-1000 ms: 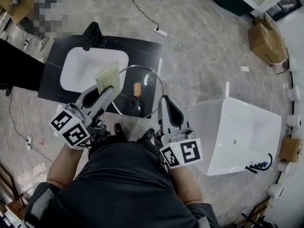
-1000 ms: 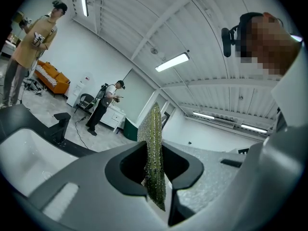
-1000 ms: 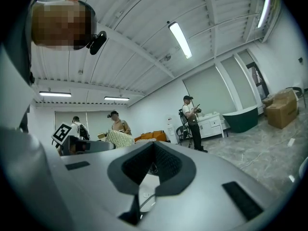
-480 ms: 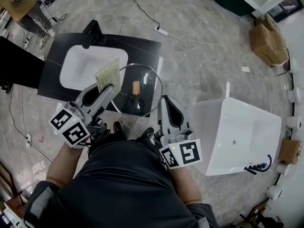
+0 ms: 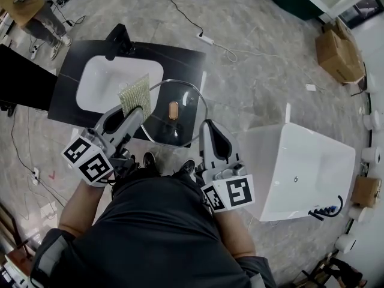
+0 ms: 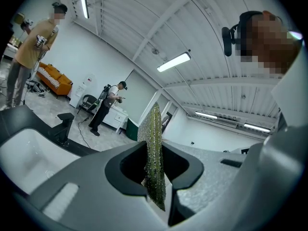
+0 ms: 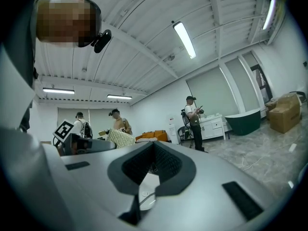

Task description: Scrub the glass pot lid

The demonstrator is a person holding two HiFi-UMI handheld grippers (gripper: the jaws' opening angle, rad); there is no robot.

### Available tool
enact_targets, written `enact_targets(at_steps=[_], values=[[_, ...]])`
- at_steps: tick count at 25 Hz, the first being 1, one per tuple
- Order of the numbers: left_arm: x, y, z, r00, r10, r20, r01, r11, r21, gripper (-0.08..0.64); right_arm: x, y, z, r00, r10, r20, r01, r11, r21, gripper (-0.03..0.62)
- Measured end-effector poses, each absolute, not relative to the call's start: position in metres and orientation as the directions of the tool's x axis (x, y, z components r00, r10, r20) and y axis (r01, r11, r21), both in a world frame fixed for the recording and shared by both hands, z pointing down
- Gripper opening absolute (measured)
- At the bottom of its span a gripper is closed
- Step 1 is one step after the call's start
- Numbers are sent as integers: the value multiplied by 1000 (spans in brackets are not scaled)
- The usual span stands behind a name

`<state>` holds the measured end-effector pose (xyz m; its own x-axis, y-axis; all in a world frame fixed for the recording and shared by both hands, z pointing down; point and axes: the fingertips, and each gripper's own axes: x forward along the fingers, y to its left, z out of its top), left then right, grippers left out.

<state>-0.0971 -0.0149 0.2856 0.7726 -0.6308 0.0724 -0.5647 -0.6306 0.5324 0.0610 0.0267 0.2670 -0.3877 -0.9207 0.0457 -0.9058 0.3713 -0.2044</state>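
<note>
- Glass pot lid (image 5: 180, 95): held in the air at centre frame, over the right end of the black bench (image 5: 180, 62) and its near edge. Its face is turned up towards you, with the brown knob (image 5: 174, 110) near the middle.
- Your right tool (image 5: 204, 126) has its jaws clamped on the lid's rim at the lower right. The right gripper view shows a thin glass edge pinched between them.
- Your left tool (image 5: 137, 111) is closed on a yellow-green scouring pad (image 5: 137, 93). The pad stands up out of the jaws, edge-on in the left gripper view.
- The pad sits just beside the lid's left rim. I cannot tell from above whether it touches the glass.
- Step, as I read it: lid steadied, pad brought to the rim, scrubbing about to start or barely under way.
- Next move calls for turning the pad's flat face onto the glass and stroking across towards the knob. Your right tool has to hold firm, because a one-point rim grip will let the lid swing under pressure.
- Surroundings: a white sink (image 5: 111, 83) is set in the bench at upper left, with a black faucet (image 5: 119, 41) behind it. A white bathtub (image 5: 300, 167) stands well apart at right.
</note>
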Motion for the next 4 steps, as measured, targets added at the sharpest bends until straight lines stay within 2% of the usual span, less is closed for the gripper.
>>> enact_targets(at_steps=[4], values=[[-98,-18,289,769,-634,79,-569,-623,537,72,61,24,269,-390,-919,53,-905,371,-209,6]])
